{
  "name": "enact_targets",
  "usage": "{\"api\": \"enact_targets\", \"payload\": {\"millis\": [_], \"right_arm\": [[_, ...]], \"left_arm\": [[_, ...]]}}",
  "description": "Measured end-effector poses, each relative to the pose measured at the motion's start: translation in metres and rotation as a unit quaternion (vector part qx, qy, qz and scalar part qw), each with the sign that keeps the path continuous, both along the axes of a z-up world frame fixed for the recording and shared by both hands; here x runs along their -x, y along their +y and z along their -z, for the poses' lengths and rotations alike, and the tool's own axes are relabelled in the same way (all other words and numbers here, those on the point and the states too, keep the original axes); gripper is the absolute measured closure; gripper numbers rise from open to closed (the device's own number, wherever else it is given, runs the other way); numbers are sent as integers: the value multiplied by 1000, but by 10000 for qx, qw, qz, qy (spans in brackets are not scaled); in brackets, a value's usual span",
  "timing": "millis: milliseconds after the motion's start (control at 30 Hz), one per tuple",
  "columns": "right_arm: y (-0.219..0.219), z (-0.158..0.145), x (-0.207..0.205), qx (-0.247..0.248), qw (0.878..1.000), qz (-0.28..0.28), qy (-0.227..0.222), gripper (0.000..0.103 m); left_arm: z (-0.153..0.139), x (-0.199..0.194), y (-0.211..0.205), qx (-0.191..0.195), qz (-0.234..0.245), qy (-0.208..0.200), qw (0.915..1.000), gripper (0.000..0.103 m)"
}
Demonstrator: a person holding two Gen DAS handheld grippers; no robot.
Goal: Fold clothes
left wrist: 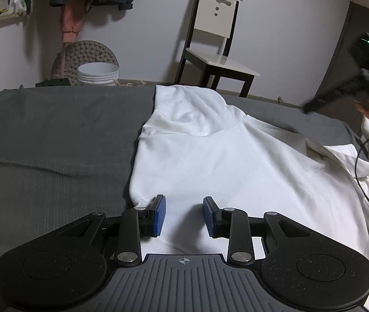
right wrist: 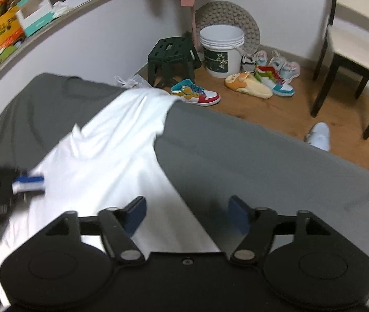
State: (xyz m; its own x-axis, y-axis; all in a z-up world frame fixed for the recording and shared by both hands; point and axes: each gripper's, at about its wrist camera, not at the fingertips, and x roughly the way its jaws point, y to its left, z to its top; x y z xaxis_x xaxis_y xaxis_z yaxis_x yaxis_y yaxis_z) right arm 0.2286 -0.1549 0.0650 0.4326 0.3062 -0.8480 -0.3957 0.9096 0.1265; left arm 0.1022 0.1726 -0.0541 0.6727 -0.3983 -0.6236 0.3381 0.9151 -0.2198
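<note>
On grey bed (left wrist: 54, 135): hoodie (left wrist: 197, 156) (white).

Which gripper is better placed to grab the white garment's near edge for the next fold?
Left. The left gripper is open right over the white garment, while the right gripper, also open, sits higher, straddling its edge.

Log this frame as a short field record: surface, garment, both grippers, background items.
surface: grey bed sheet
garment: white hooded sweatshirt, spread flat, hood toward the far edge, partly folded
left gripper: open, fingers over the garment's near edge, nothing between them
right gripper: open, above the garment's edge and the sheet, holding nothing
floor items: white plastic bucket, dark green plastic stool, colourful sneakers
furniture: white-seated dark-framed chair
</note>
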Motion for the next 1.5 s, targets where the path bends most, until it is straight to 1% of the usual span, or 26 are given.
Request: {"api": "enact_targets", "payload": {"millis": [33, 100, 133, 233, 333, 400, 567, 667, 733, 767, 800, 833, 900, 967, 1133, 1267, 1333, 1433, 1500], "right_arm": [[-5, 0, 10, 67, 10000, -28, -22, 31], [-15, 2, 29, 233, 9997, 25, -94, 23], [-21, 3, 39, 301, 9994, 75, -161, 22], [-38, 6, 64, 231, 9986, 221, -430, 19], [-47, 7, 78, 257, 9971, 467, -550, 14], [-51, 8, 86, 276, 9960, 602, -594, 1], [-56, 10, 100, 171, 9962, 645, -554, 0], [-53, 10, 106, 307, 9954, 630, -654, 0], [-49, 11, 109, 454, 9940, 654, -755, 0], [-49, 11, 111, 468, 9931, 697, -824, 0], [-49, 11, 112, 482, 9921, 740, -892, 0], [-48, 10, 114, 471, 9913, 767, -960, 0], [-48, 10, 116, 448, 9905, 749, -1063, 0], [-46, 10, 118, 506, 9900, 694, -1120, 0], [-42, 12, 124, 561, 9895, 614, -1184, 0], [-45, 20, 125, 606, 9882, 863, -1111, 0], [-45, 22, 129, 760, 9852, 896, -1251, 0], [-41, 23, 136, 1094, 9767, 946, -1583, 0], [-44, 19, 137, 994, 9726, 1237, -1701, 0]], "left_arm": [[0, 0, 0, -11, -6, -9, 10000, 70], [0, 1, -1, -31, -21, -27, 10000, 70], [0, 2, -2, -46, -28, -35, 10000, 70], [0, 4, -4, -103, -46, -70, 9999, 70], [0, 5, -5, -141, -66, -102, 9998, 70], [-1, 6, -5, -157, -77, -115, 9998, 70], [0, 8, -5, -177, -79, -172, 9997, 70], [0, 9, -6, -162, -73, -187, 9997, 68], [0, 9, -7, -169, -21, -196, 9997, 62], [0, 10, -9, -185, 25, -205, 9996, 56], [0, 11, -12, -262, 102, -242, 9993, 51], [0, 12, -16, -361, 191, -288, 9987, 49], [0, 15, -24, -582, 367, -393, 9969, 38], [0, 17, -29, -692, 470, -441, 9955, 32], [-2, 19, -27, -653, 499, -427, 9957, 31], [-1, 20, -28, -664, 506, -435, 9956, 30], [-1, 21, -28, -665, 507, -437, 9955, 30], [-1, 21, -28, -669, 509, -440, 9955, 29], [-1, 21, -28, -673, 509, -441, 9955, 29]]}}
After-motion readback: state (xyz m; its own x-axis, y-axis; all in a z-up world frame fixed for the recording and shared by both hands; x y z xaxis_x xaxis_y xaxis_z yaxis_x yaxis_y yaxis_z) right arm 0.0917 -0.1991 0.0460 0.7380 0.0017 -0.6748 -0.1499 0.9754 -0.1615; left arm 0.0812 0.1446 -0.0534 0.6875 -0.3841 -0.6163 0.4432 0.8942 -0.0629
